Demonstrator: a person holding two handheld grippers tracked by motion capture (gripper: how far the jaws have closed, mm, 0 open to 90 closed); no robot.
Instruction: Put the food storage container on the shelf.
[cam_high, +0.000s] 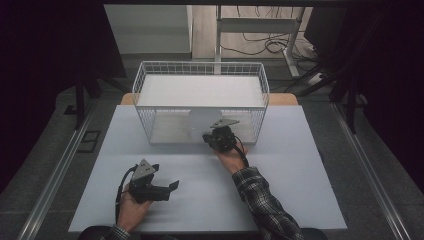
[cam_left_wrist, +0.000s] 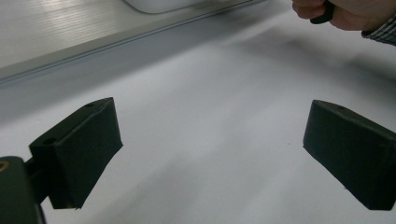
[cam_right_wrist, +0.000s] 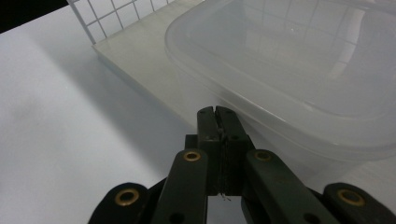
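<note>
Seen from the high view, a person in a plaid sleeve is working at a pale grey table (cam_high: 300, 165), the right gripper (cam_high: 216, 134) reaching to the open front of a white wire basket (cam_high: 200, 67) where a translucent white plastic lid or shallow container (cam_high: 205, 122) is leaning at the opening, while the left gripper (cam_high: 172, 186) is resting low on the table near the front edge, well apart from the basket. In the left gripper view, that gripper's two black jaws are standing wide apart with bare tabletop between them, released and idle, the other hand (cam_left_wrist: 348, 14) showing far off at the top. In the right gripper view, the right gripper's jaws are clenched tight together with nothing visibly pinched between them, their tips sitting just beside the rim of the translucent container, which is lying partly on the basket's pale floor panel (cam_right_wrist: 140, 60). The step in hand is judged to be an approach to, or nudge of, the container at the basket's mouth; the next move is likely calling for the jaws to part and take hold of that rim.
</note>
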